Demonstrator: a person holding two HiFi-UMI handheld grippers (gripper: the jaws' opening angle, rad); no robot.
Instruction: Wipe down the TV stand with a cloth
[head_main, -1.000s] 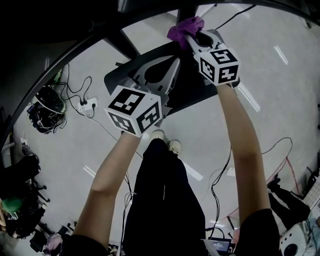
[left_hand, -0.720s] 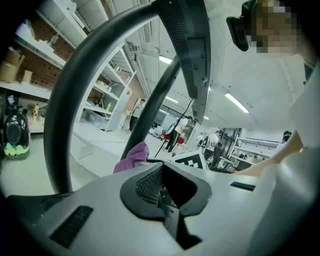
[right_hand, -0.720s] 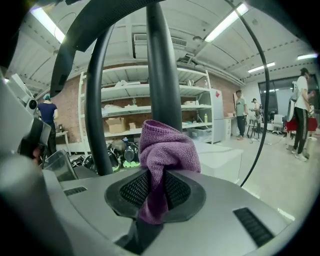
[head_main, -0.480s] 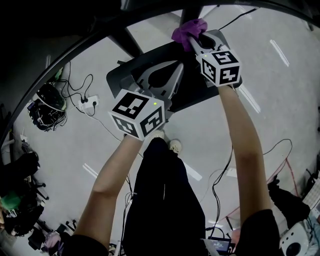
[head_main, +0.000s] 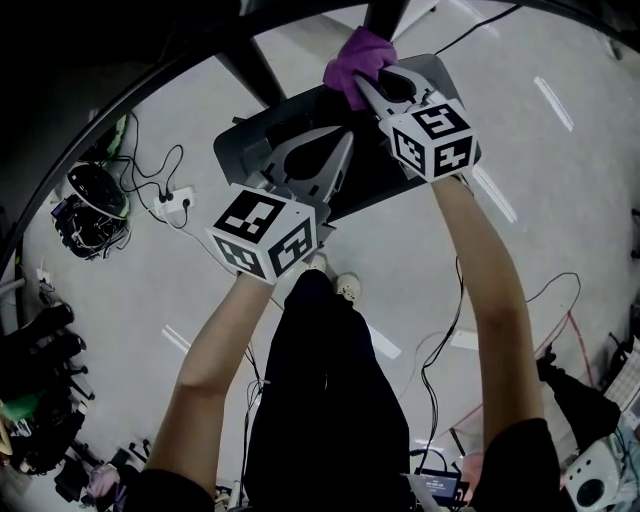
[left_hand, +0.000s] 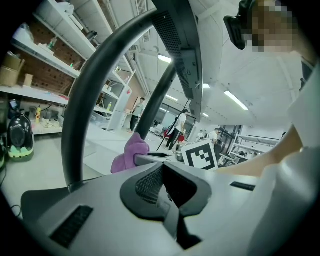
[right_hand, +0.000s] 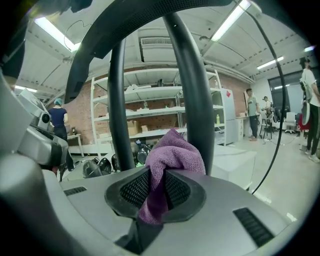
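Hovering at left over the TV stand's base (head_main: 237, 150), the left gripper (head_main: 345, 140) is clenched on nothing. Right of it, the right gripper (head_main: 365, 85) pinches the purple cloth (head_main: 360, 52) by the far upright (right_hand: 192, 85). Wiping seems under way; next, press and drag the cloth along it.

At twelve o'clock the right gripper (head_main: 362, 82) pinches a purple cloth (head_main: 357, 52) beside the dark upright (head_main: 384, 14) of the TV stand (head_main: 370, 180). The left gripper (head_main: 346, 140), jaws meeting at the tips, hangs over the stand's flat base — at nine o'clock, a white power strip (head_main: 172, 208) lies on the floor.
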